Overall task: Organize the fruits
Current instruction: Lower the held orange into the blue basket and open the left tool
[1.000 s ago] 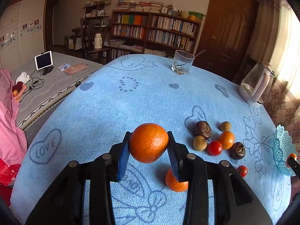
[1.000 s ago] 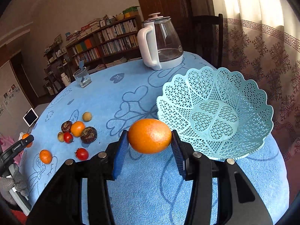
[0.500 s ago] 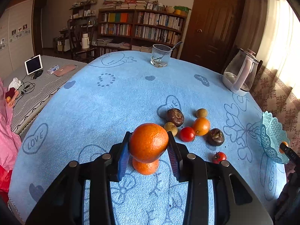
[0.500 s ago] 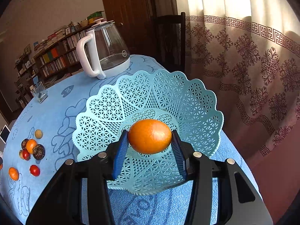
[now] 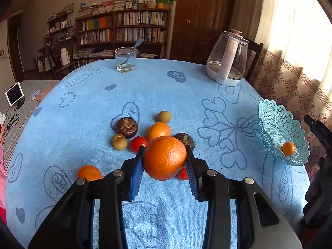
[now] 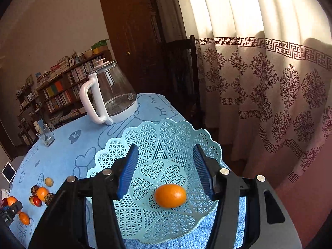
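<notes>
My left gripper point(image 5: 165, 161) is shut on a large orange point(image 5: 165, 157), held above the blue tablecloth. Behind it lie several loose fruits: a small orange point(image 5: 158, 130), a red tomato point(image 5: 138, 143), two dark brown fruits point(image 5: 127, 127), two tan fruits point(image 5: 119, 141) and a mandarin point(image 5: 89, 172) at the left. My right gripper point(image 6: 165, 166) is open over the light blue lattice basket point(image 6: 145, 141). A small orange point(image 6: 170, 196) lies in the basket, free of the pads. The basket also shows at the right in the left wrist view point(image 5: 271, 124).
A glass kettle with a white handle point(image 5: 227, 60) and a drinking glass with a spoon point(image 5: 125, 60) stand at the table's far side. A dark chair point(image 6: 180, 78) and a patterned curtain point(image 6: 269, 72) are beyond the basket. The basket sits near the table's right edge.
My right gripper opened and let its orange drop into the basket. My left gripper swung right with its orange, so the fruit cluster now lies straight ahead.
</notes>
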The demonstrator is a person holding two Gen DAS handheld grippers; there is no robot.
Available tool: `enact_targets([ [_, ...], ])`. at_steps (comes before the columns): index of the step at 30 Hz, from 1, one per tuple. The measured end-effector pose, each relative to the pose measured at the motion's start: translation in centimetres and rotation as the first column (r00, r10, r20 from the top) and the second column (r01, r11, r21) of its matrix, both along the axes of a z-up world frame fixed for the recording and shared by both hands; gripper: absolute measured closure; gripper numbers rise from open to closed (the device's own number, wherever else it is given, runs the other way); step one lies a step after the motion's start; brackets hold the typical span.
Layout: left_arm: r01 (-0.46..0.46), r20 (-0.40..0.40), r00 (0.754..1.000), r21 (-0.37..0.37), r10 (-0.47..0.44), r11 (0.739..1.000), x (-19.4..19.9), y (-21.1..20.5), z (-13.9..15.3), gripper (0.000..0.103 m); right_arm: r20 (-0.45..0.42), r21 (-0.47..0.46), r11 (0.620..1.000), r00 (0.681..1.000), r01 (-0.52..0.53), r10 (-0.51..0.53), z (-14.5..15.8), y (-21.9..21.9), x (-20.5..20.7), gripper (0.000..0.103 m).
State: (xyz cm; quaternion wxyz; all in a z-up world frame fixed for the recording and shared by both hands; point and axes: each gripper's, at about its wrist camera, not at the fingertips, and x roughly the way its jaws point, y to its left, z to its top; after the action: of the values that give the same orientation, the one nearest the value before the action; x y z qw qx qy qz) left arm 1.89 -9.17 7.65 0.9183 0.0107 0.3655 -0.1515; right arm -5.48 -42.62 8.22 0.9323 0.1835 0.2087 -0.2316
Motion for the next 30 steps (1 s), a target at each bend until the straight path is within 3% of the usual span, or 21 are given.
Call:
enact_targets([
  [8, 0.206, -0.021, 0.978, -0.009, -0.206, 0.979, 0.4, -9.6, -0.4, 0.065, 0.004, 0.01, 0.995, 0.995, 0.101, -0.101, -1.3, -2.0, -0.6, 0.042],
  [19, 0.406, 0.012, 0.914, -0.01, -0.406, 0.914, 0.2, -19.7, -0.5, 0.065, 0.009, 0.0, 0.991, 0.991, 0.131, -0.131, -2.0, -1.7, -0.6, 0.034],
  [21, 0.42, 0.009, 0.908, -0.017, -0.42, 0.908, 0.3, -20.5, -0.7, 0.056, 0.014, -0.003, 0.991, 0.991, 0.136, -0.136, -2.0, -1.8, -0.7, 0.03],
  [23, 0.42, 0.015, 0.907, -0.038, -0.42, 0.907, 0.2, -20.7, -0.7, 0.025, 0.018, -0.003, 0.99, 0.99, 0.142, -0.142, -2.0, -1.9, -0.9, 0.027],
  [30, 0.35, 0.009, 0.937, -0.037, -0.35, 0.936, 0.7, -18.7, -0.9, 0.025, 0.018, -0.003, 0.986, 0.986, 0.167, -0.167, -2.2, -2.2, -1.0, 0.024],
])
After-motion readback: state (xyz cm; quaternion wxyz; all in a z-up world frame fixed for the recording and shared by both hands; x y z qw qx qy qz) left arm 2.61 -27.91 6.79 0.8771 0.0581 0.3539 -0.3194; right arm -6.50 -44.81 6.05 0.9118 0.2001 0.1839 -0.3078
